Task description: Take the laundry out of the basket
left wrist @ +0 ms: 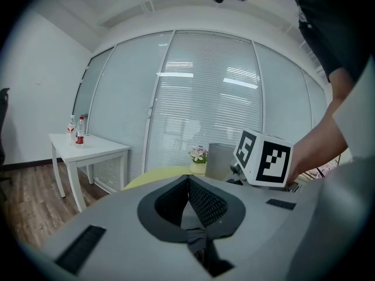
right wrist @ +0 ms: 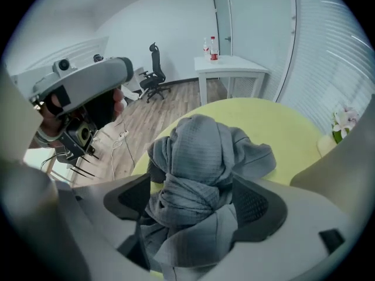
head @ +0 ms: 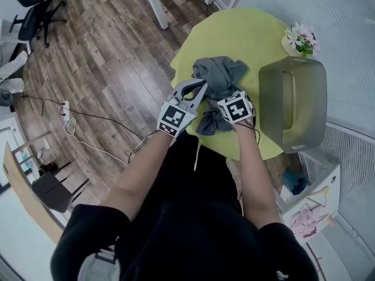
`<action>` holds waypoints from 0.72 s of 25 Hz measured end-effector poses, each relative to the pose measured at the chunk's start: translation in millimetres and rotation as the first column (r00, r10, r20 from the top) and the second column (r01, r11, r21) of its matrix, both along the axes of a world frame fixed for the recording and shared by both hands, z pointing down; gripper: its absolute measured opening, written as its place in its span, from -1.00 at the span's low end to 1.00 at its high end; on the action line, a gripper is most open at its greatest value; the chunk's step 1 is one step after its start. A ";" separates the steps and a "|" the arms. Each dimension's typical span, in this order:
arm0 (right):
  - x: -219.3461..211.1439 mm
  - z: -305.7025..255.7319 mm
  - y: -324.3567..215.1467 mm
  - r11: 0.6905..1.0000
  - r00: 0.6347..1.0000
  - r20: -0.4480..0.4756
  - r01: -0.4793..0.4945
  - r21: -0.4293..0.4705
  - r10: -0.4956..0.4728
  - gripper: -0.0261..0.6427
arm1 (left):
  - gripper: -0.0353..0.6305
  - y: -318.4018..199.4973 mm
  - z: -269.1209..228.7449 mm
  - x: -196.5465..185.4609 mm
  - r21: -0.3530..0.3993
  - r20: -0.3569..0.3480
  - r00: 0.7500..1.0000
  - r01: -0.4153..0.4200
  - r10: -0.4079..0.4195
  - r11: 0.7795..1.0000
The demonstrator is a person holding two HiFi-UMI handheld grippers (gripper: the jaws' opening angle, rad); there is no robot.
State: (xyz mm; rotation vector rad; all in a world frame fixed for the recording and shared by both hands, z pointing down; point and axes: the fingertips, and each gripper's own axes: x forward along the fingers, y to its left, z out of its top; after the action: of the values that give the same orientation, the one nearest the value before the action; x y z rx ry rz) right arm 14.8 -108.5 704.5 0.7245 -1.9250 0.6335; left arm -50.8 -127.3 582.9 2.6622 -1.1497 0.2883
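Two grippers on one grey cloth (head: 218, 78), out on the table (head: 234, 34): left gripper (left wrist: 188, 183) nipped shut on a thin fold, right gripper (right wrist: 193, 206) wide, the bunch loose between its jaws. Lift now and that slim pinch may slip. The basket (head: 293, 104) lies just beyond the right gripper.

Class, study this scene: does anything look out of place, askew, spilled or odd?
The garment looks odd: it lies twisted into a knotted bunch on the table beside the basket, rather than spread flat. A white cable trails loose across the floor. Nothing looks spilled or damaged.
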 end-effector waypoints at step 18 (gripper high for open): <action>25.0 -170.0 13.6 0.942 0.966 0.249 -0.147 0.301 0.071 0.32 | -0.86 36.2 -82.5 27.0 0.020 -0.013 0.983 -0.182 0.182 0.983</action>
State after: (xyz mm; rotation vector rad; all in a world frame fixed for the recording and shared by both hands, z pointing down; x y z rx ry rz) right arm 39.8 -95.0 534.5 1.0026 -2.2496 0.4979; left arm -23.9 -91.1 500.3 2.7860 -0.9094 0.2894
